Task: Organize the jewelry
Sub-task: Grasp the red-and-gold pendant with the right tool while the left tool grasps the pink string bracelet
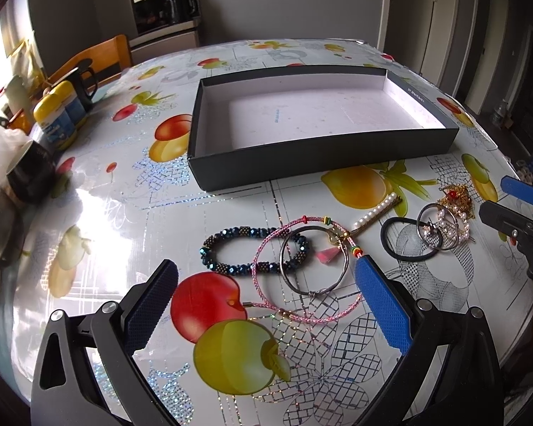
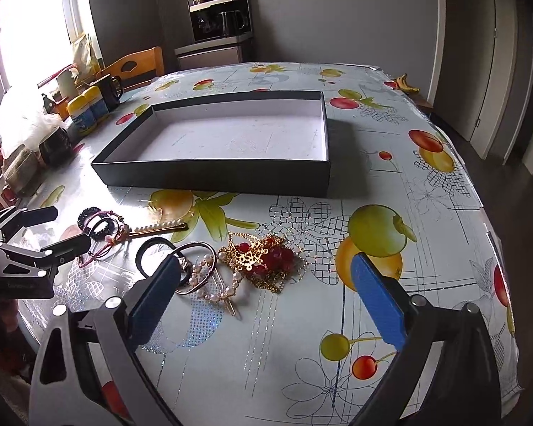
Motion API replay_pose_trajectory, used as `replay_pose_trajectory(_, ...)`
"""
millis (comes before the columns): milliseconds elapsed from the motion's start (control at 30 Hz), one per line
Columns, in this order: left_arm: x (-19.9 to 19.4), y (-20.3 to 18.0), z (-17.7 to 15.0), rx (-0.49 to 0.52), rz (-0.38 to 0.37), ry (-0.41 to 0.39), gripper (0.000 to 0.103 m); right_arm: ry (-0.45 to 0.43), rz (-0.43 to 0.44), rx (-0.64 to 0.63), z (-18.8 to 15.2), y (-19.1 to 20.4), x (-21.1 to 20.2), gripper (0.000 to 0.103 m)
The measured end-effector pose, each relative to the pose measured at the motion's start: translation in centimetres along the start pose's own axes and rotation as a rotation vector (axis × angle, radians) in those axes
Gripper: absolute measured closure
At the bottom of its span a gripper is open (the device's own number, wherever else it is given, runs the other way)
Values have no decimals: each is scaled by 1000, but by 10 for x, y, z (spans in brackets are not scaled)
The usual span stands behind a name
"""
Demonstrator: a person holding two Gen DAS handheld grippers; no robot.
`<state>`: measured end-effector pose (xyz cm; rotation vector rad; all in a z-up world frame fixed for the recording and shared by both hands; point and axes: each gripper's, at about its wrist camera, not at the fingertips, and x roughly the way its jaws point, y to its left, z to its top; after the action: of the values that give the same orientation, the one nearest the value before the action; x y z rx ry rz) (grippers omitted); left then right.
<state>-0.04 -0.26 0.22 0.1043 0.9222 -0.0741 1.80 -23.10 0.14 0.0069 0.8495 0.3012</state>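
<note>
An open, empty black box (image 1: 323, 156) with a white floor lies on the table; it also shows in the right wrist view (image 2: 213, 174). In front of it lie a blue beaded bracelet (image 1: 231, 266), a pink cord bracelet (image 1: 266, 305), a metal bangle (image 1: 314, 261), a pearl hair pin (image 1: 376, 211), a black hair tie (image 1: 405, 248), a pearl clip (image 2: 227, 284) and a gold and red necklace (image 2: 263, 259). My left gripper (image 1: 266, 277) is open just before the bracelets. My right gripper (image 2: 266, 269) is open around the necklace and clip.
The fruit-print tablecloth (image 2: 391, 184) covers the table. Yellow-lidded bottles (image 1: 58, 113), a black mug (image 1: 83, 85) and jars stand along the left edge. A wooden chair (image 2: 138, 65) and a coffee machine (image 2: 220, 17) are behind. A banana (image 2: 405, 83) lies at the far right.
</note>
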Motion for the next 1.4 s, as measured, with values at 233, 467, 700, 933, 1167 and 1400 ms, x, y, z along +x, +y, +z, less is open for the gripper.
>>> replay_pose_trajectory(233,0,1,0,-2,1,0,2,13,28,6,6,0,11,55)
replay_pose_trajectory(467,1,2,1,-2,3,2,2,47,26,0,9,1,23,64)
replay_pose_trajectory(700,3,5,2,-9,4,5,2,44,12,-29,9,2,26,86)
replay_pose_trajectory(933,6,15,4,-20,-19,10,2,23,27,-34,9,3,19,92)
replay_pose_trajectory(1167,8,30,6,-48,-72,14,2,-26,46,-33,11,3,1,92)
replay_pose_trajectory(1400,3,40,6,-16,-75,-1,11,-70,54,-38,17,2,-18,92)
